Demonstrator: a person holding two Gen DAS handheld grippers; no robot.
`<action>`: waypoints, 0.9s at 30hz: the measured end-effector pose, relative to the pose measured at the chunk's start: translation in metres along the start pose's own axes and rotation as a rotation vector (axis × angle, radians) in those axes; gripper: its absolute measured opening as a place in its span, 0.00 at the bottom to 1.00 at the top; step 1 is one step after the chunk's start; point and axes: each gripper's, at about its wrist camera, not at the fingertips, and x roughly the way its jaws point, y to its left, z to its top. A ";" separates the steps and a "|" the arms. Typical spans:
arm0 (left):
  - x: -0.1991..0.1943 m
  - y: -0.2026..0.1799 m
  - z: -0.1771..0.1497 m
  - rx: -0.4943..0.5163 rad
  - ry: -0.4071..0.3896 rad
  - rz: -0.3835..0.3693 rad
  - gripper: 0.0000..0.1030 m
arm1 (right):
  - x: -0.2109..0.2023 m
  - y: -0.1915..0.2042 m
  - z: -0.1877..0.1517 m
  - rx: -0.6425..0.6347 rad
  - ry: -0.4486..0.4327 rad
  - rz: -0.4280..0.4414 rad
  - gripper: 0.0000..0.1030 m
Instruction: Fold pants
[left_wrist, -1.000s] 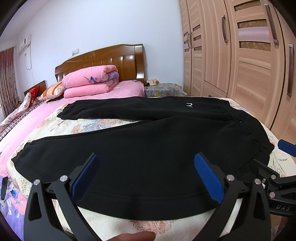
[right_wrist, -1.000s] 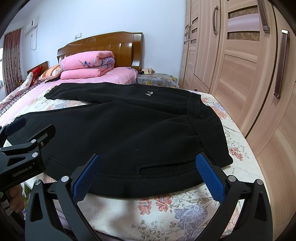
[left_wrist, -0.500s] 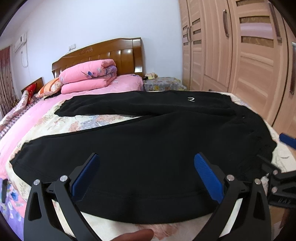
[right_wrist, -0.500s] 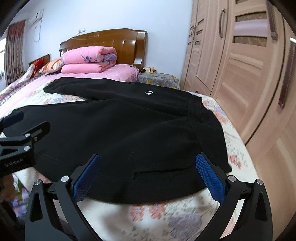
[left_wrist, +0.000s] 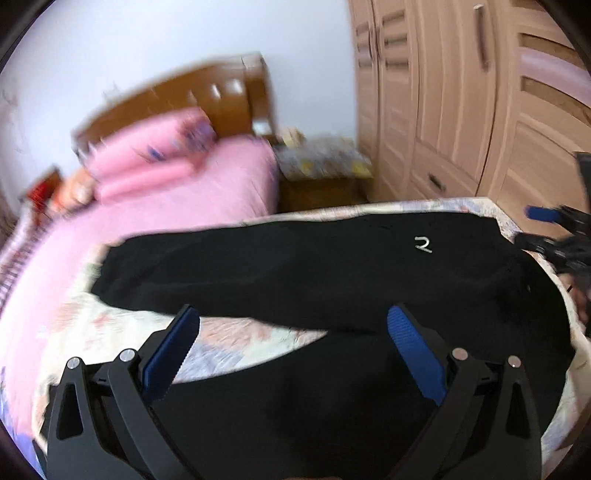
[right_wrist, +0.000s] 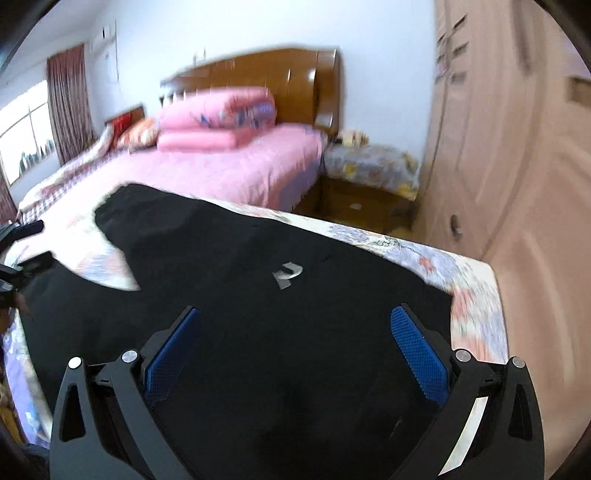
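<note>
Left wrist, black pants (left_wrist: 332, 273) spread on bed (left_wrist: 110, 325), wardrobe (left_wrist: 461, 92) behind

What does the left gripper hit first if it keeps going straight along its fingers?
Most likely the black pants spread on the bed. The open left gripper points down onto the fabric, nothing between. Depth is unclear in the blurred frame.

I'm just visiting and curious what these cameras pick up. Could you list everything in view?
Pants: one, black, spread flat on the bed, legs apart, small white logo.
Bedspread: one, floral, under the pants.
Pink sheet: one, over the far half of the bed.
Folded quilts: pink stack, by the headboard.
Headboard: one, brown wood.
Nightstand: one, floral cover, beside the bed.
Wardrobe: light wood, right wall.
Curtain: dark red, far left.
Left tool: black, blue pads, open above the pants.
Right tool: same, open.
</note>
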 end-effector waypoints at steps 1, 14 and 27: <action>0.017 0.008 0.011 -0.032 0.034 -0.009 0.99 | 0.021 -0.010 0.010 -0.014 0.032 0.004 0.96; 0.209 0.083 0.092 -0.389 0.335 -0.285 0.99 | 0.176 -0.066 0.062 -0.148 0.339 0.219 0.90; 0.272 0.093 0.095 -0.744 0.522 -0.487 0.98 | 0.070 -0.016 0.033 -0.313 0.051 0.112 0.10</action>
